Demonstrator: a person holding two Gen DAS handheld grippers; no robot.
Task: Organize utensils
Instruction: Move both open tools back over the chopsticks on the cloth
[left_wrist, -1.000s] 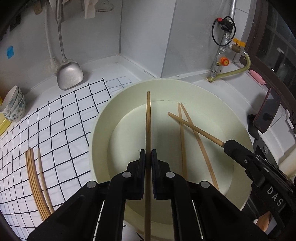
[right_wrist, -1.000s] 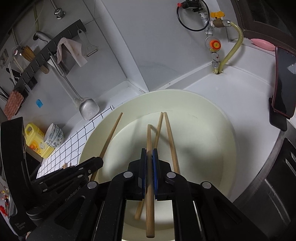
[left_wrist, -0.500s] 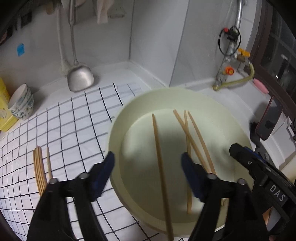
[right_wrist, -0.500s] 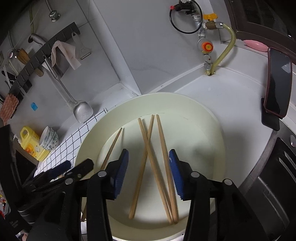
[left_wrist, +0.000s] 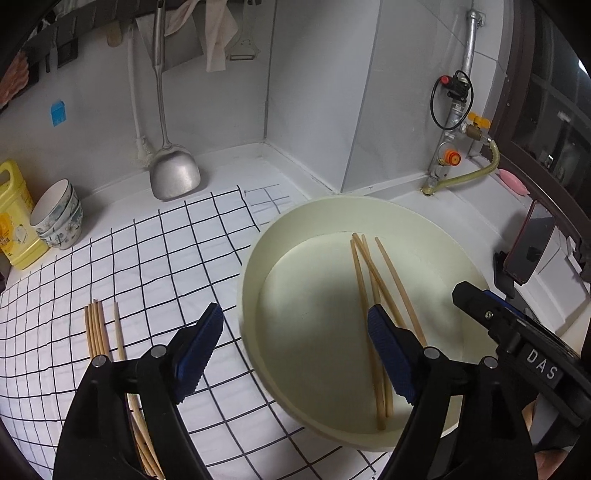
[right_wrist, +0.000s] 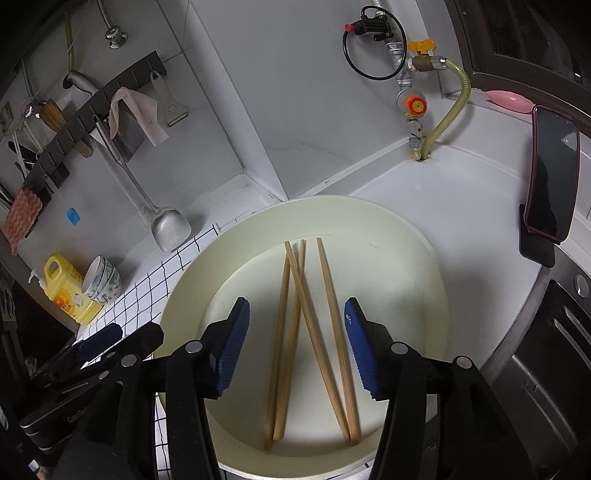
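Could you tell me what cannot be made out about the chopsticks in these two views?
- Left wrist view: the chopsticks on the grid cloth run under the left claw, near ends hidden.
- Left wrist view: the right finger covers part of the basin chopsticks.
- Right wrist view: the cloth chopsticks fall outside the frame.

A white bench (left_wrist: 229, 170) runs into a corner of plain white walls (right_wrist: 295, 110), where a boxed-in column juts out. A white cloth with a black grid (left_wrist: 147, 258) covers the bench's left part. On the left wall hangs a dark hook rail (right_wrist: 92, 107) with a metal spatula (left_wrist: 173, 173), a rag (right_wrist: 133, 114) and a peeler (right_wrist: 173, 114). At the right – a metal pipe (left_wrist: 471, 48) with a yellow-handled valve (right_wrist: 419, 46) and a yellowish hose (right_wrist: 452, 114) going down into the bench. A dark-framed window (left_wrist: 546, 110) closes the right side – light is dim and cool
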